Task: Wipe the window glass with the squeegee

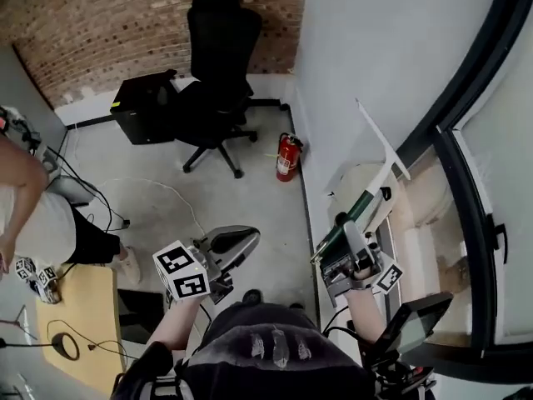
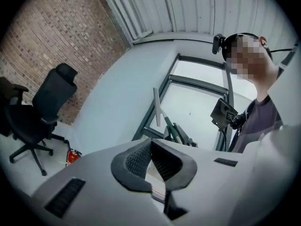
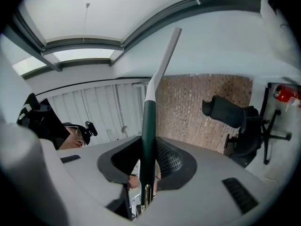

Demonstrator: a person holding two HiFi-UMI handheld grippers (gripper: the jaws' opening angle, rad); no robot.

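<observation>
Right gripper view is showing the squeegee (image 3: 149, 119) rising straight out of the right gripper (image 3: 148, 145), whose jaws are clamping its dark green handle from both sides. Above the handle a white neck is running up to a pale, narrow blade that is tilting to the right. Head view is showing the same squeegee (image 1: 367, 197) pointing up and away from the person, its white blade lying across the pale wall just beside the dark frame of the window glass (image 1: 508, 132); whether the blade is touching the glass cannot be told. The right gripper (image 1: 344, 242) is being held forward toward the window, its marker cube showing a black-and-white square pattern. The left gripper (image 1: 235, 242) is hanging lower over the floor, with two such patterns facing up on its own cube. In the left gripper view its jaws (image 2: 151, 147) are meeting at the tips with nothing between them. A red fire extinguisher (image 1: 288, 157) is standing by the wall, its label too small to read.
</observation>
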